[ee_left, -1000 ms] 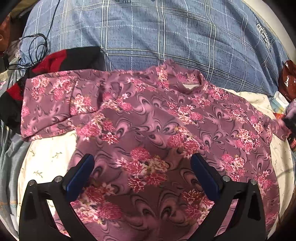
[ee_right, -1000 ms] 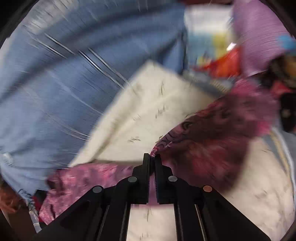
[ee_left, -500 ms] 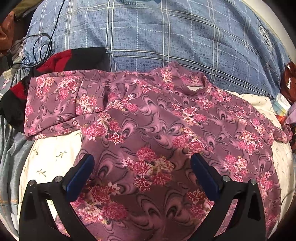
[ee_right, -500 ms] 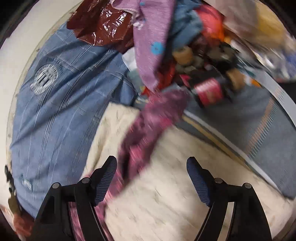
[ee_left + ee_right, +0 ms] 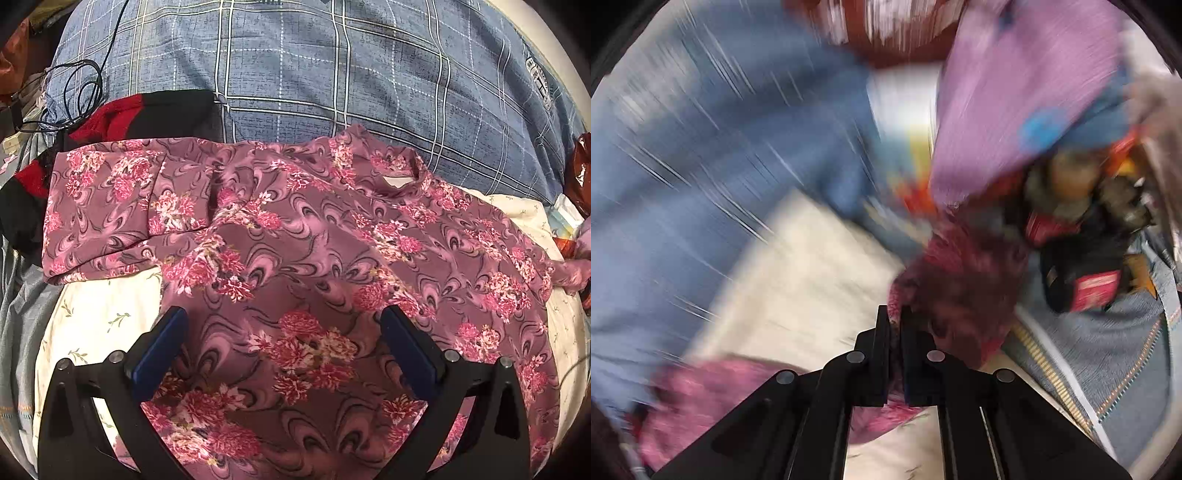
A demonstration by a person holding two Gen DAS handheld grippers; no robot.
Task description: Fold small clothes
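A mauve floral shirt (image 5: 295, 240) lies spread flat on a cream sheet (image 5: 103, 310), collar toward the far side, one sleeve out to the left. My left gripper (image 5: 284, 332) is open and empty, hovering over the shirt's lower body. My right gripper (image 5: 894, 314) is shut on the shirt's right sleeve (image 5: 960, 280), which bunches up just beyond the fingers. The right wrist view is blurred by motion.
A blue plaid quilt (image 5: 314, 74) lies behind the shirt. A red and black garment (image 5: 147, 118) and a black cable (image 5: 77, 85) sit at the far left. A purple cloth (image 5: 1015, 92) and a pile of clutter (image 5: 1089, 240) lie to the right.
My right gripper was open half a second ago and has now shut on the shirt's right sleeve. The left gripper has stayed open over the shirt, barely moving.
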